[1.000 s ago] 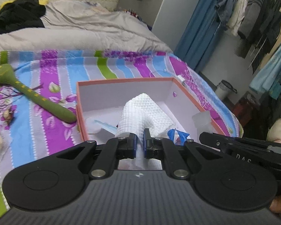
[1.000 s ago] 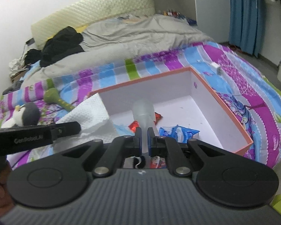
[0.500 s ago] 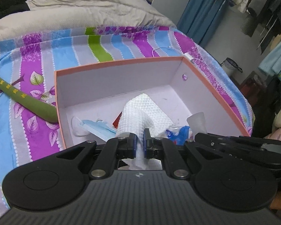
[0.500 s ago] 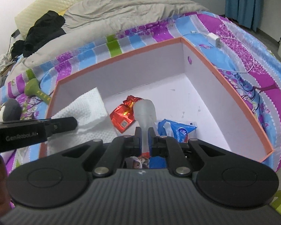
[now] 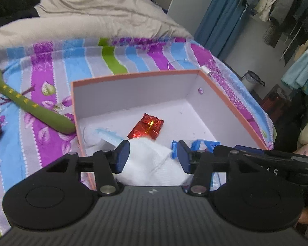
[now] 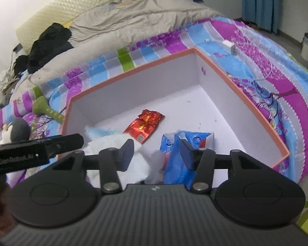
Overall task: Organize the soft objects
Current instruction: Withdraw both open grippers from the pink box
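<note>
An orange-rimmed box (image 5: 133, 74) (image 6: 133, 68) with a white inside sits on the striped bedspread. My left gripper (image 5: 153, 155) is open over its near side, with a white cloth (image 5: 152, 168) lying between and below the fingers. My right gripper (image 6: 157, 155) is open, beside a blue packet (image 6: 174, 162) in the box; the white cloth (image 6: 133, 166) lies to its left. A red foil wrapper (image 5: 146, 126) (image 6: 143, 126) and a blue face mask (image 5: 106, 135) also lie in the box. The clear soft piece held earlier is hidden.
A green long-handled toy (image 5: 30, 106) (image 6: 45, 110) lies left of the box. A penguin plush (image 6: 16, 131) sits at far left. A grey duvet (image 5: 82, 20) and black clothes (image 6: 49, 45) lie beyond. A white charger and cable (image 6: 232, 48) lie right of the box.
Both grippers have opened. The left one let go of the white cloth and the right one let go of the clear soft piece; both items dropped into the box.
</note>
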The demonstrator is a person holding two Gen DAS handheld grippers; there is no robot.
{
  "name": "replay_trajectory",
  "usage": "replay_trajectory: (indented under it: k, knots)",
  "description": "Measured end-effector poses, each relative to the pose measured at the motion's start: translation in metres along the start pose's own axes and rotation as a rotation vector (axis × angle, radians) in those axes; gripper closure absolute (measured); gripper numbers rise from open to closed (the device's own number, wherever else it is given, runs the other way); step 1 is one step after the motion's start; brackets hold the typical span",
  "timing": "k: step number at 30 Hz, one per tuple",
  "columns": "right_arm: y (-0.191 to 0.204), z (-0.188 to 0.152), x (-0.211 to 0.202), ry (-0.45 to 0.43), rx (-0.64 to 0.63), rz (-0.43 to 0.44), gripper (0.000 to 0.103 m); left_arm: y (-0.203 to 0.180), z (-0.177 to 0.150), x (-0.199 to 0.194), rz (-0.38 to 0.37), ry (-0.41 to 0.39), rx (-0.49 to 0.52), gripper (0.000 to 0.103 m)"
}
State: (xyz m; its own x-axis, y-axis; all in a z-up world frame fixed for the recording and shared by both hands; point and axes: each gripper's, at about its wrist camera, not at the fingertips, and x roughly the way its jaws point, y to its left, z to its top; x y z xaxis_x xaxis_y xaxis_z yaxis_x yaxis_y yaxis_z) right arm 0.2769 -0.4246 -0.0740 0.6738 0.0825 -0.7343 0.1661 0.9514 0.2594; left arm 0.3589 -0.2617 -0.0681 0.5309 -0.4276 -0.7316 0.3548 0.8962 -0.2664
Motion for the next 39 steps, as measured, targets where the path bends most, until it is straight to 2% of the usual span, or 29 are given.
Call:
replay_trajectory:
  k: [12, 23, 30, 39]
  knots:
    - [0.024, -0.027, -0.075, -0.089, -0.056, 0.054, 0.051, -0.013, -0.035, -0.103, 0.047, -0.126, 0.038, 0.046]
    - [0.065, -0.075, -0.142, -0.173, -0.125, 0.117, 0.051, -0.005, -0.096, -0.199, 0.07, -0.217, 0.028, 0.046]
    - [0.091, -0.113, -0.162, -0.175, -0.195, 0.17, 0.051, 0.01, -0.144, -0.241, 0.121, -0.246, -0.003, 0.046]
    - [0.119, -0.145, -0.179, -0.196, -0.259, 0.237, 0.051, 0.036, -0.189, -0.289, 0.19, -0.3, -0.052, 0.046]
